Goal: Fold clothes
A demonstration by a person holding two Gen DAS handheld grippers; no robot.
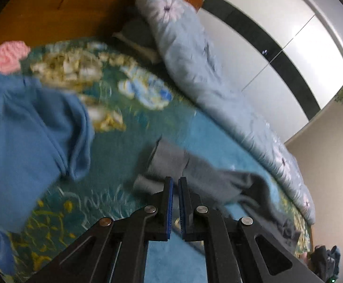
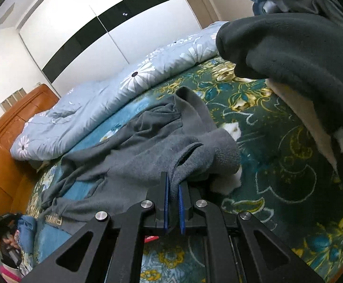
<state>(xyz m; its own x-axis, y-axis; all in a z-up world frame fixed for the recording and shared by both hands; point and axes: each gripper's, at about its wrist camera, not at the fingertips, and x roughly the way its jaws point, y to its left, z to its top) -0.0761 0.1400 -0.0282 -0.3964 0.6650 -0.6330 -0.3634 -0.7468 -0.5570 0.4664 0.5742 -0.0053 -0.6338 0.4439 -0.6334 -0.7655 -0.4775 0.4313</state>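
1. The right hand-held gripper (image 2: 173, 184) has its blue pads almost together, and a fold of the grey sweatshirt (image 2: 136, 151) sits between them – it is gripping the cloth near the ribbed cuff (image 2: 226, 154) of a sleeve.
2. The left hand-held gripper (image 1: 175, 184) has its two fingers close together with only a narrow gap. In the gap I see the bed cover, no cloth – it holds nothing.
3. Just beyond the left fingertips, the same grey sweatshirt (image 1: 195, 172) lies stretched out on the bed, with one sleeve end pointing away from the gripper.
4. The bed is covered with a teal blanket (image 2: 277, 165) that has yellow and white flowers; the sweatshirt lies in loose wrinkles on it.
5. In the left wrist view, a blue garment (image 1: 30, 136) lies to the left of the gripper, and a pink knitted piece (image 1: 6, 56) is beyond it.
6. A light blue quilt (image 2: 100, 99) with daisy print is bunched along the far side of the bed, next to the white and black wardrobe doors (image 2: 96, 35).
7. In the right wrist view, a dark fleece garment (image 2: 301, 66) hangs close to the camera on the right side.
8. An orange wooden headboard (image 2: 4, 151) stands at the end of the bed.
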